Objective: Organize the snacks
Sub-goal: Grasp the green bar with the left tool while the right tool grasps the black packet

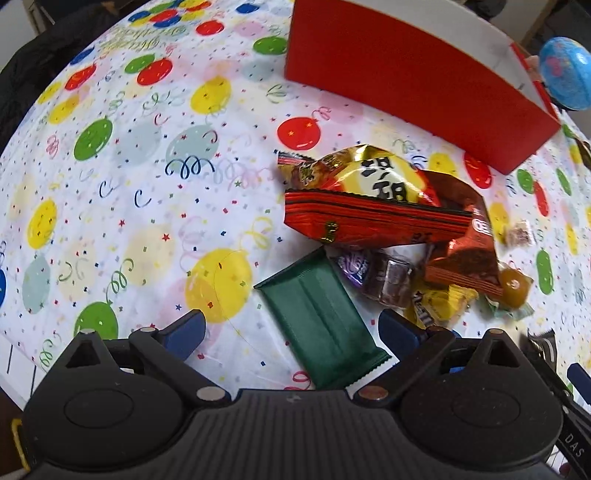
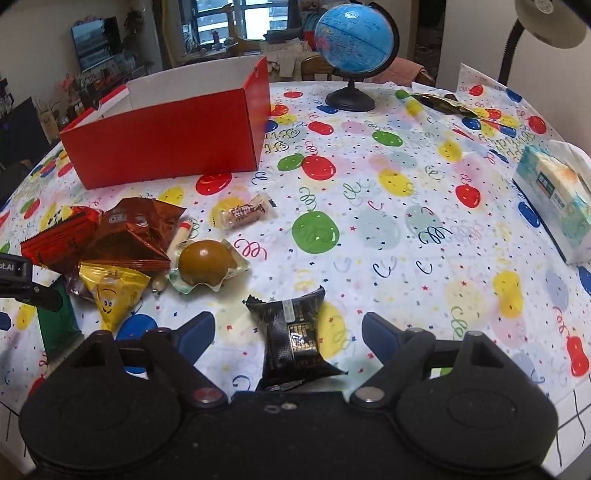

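My left gripper (image 1: 293,326) is open, its blue fingertips on either side of a dark green snack bar (image 1: 321,321) lying flat on the balloon tablecloth. Beyond it lies a pile: a red packet (image 1: 369,221), a gold packet (image 1: 369,173), a purple candy (image 1: 373,273) and a yellow packet (image 1: 439,299). My right gripper (image 2: 288,330) is open around a black snack packet (image 2: 293,339) on the cloth. The open red box (image 2: 170,144) stands at the back left; it also shows in the left wrist view (image 1: 406,81).
A globe (image 2: 356,40) stands behind the box. A tissue box (image 2: 557,199) sits at the right edge. A brown round sweet (image 2: 205,262), a small wrapped candy (image 2: 245,212) and a brown foil packet (image 2: 136,232) lie left of centre. A lamp (image 2: 550,22) is at top right.
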